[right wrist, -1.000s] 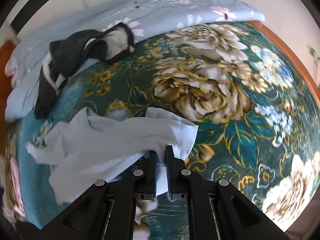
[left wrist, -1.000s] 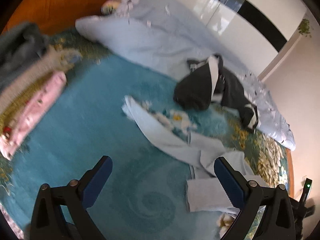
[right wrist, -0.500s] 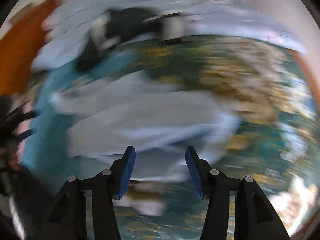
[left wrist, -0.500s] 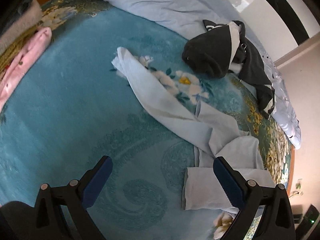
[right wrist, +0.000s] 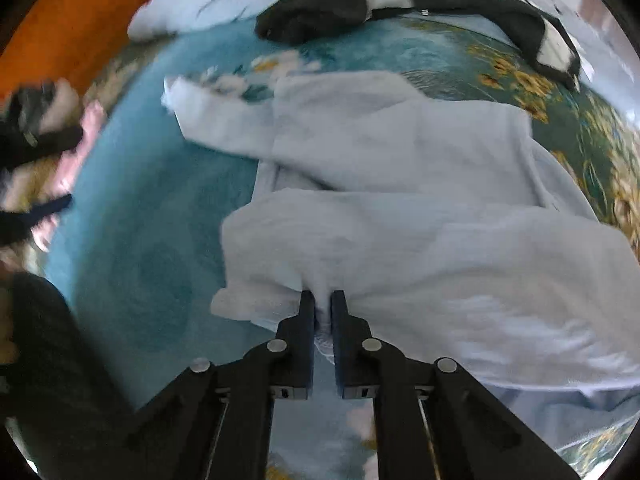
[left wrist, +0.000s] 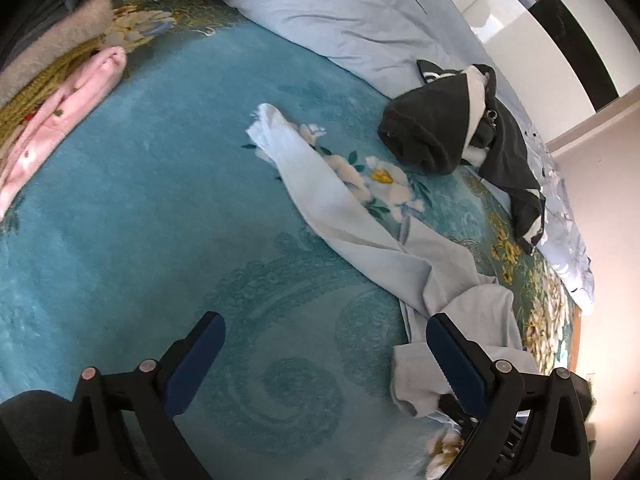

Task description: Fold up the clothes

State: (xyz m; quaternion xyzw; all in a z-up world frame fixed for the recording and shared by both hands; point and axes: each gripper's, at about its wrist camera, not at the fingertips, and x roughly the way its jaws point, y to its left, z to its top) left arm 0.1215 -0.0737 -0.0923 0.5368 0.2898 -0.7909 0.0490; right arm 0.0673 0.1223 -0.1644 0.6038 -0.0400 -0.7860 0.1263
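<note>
A pale blue garment (left wrist: 352,224) lies crumpled on the teal floral bedspread (left wrist: 140,200), one long part stretched toward the far left. My left gripper (left wrist: 320,356) is open and empty above the bedspread, its right finger beside the garment's near end. My right gripper (right wrist: 322,304) is shut on a near edge of the pale blue garment (right wrist: 400,200), which spreads out ahead of it. The right gripper also shows at the lower right of the left wrist view (left wrist: 460,412), partly hidden.
A black and white garment (left wrist: 452,128) lies behind, against a light blue duvet (left wrist: 340,12). A stack of folded clothes, pink on top (left wrist: 52,120), sits at the far left. A wall and window stand beyond the bed.
My right gripper opened half a second ago, swung left and has shut again on a different edge of the pale blue garment. The left gripper stayed open and drifted slightly.
</note>
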